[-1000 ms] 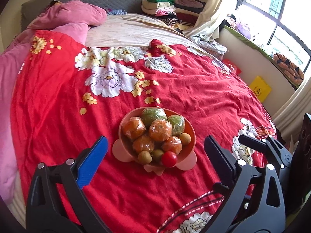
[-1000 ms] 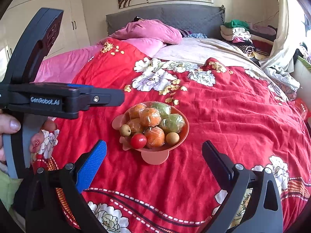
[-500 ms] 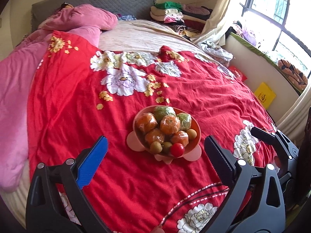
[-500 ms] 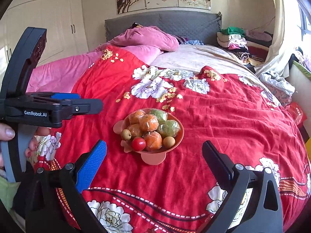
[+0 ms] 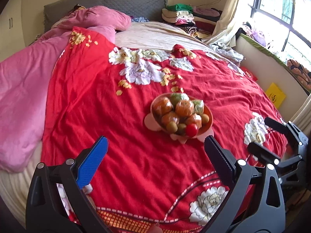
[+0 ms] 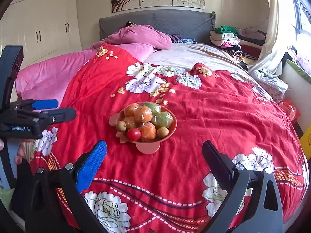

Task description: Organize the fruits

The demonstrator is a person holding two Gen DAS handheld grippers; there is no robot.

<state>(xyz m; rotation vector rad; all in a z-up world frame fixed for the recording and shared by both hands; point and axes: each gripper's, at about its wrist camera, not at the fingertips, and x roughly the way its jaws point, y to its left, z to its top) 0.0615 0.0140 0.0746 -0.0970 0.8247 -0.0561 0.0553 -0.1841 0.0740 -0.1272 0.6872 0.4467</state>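
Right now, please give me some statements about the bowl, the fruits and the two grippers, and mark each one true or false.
1. The bowl stands on the red cover. True.
2. The left gripper is shut on an orange. False: it is open and holds nothing.
3. A red tomato lies at the near edge of the bowl. True.
4. The oranges are bare, without wrapping. False: they are in clear plastic wrap.
5. The right gripper is open, short of the bowl. True.
6. Some fruits lie loose on the cover. False: all visible fruits are in the bowl.
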